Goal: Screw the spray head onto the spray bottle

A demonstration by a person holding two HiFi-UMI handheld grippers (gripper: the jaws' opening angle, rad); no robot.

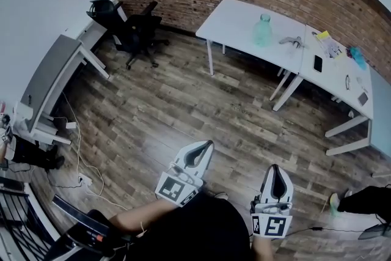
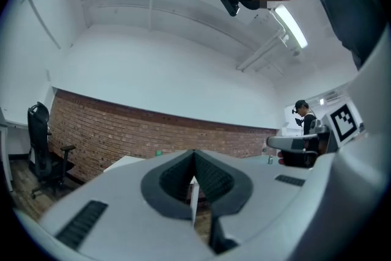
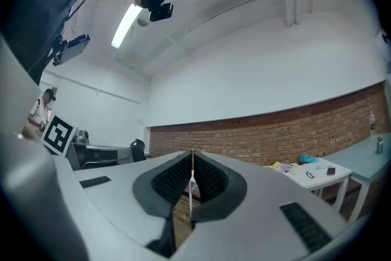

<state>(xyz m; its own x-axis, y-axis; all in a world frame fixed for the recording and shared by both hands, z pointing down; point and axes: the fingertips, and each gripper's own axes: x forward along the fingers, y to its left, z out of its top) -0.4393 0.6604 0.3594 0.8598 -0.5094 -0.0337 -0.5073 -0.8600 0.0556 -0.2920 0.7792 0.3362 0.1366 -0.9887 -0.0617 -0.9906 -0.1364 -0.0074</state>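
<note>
A translucent green spray bottle (image 1: 263, 29) stands upright on the far white table (image 1: 238, 24). A small grey piece (image 1: 292, 41), likely the spray head, lies just right of it. Both are far from my grippers, which hang level over the wooden floor near my body. My left gripper (image 1: 206, 145) is shut with nothing in it, its pads meeting in the left gripper view (image 2: 193, 153). My right gripper (image 1: 276, 168) is also shut and empty, its jaws pressed together in the right gripper view (image 3: 192, 153). A green speck (image 2: 158, 153) above the table edge may be the bottle.
A second white table (image 1: 342, 79) beside the first holds a phone (image 1: 317, 63), a yellow item (image 1: 324, 35) and a teal item (image 1: 357, 58). A black office chair (image 1: 137, 30) stands by the brick wall, a grey desk (image 1: 52, 79) at left. Cables (image 1: 79, 177) trail on the floor. Another person (image 2: 303, 116) stands far off.
</note>
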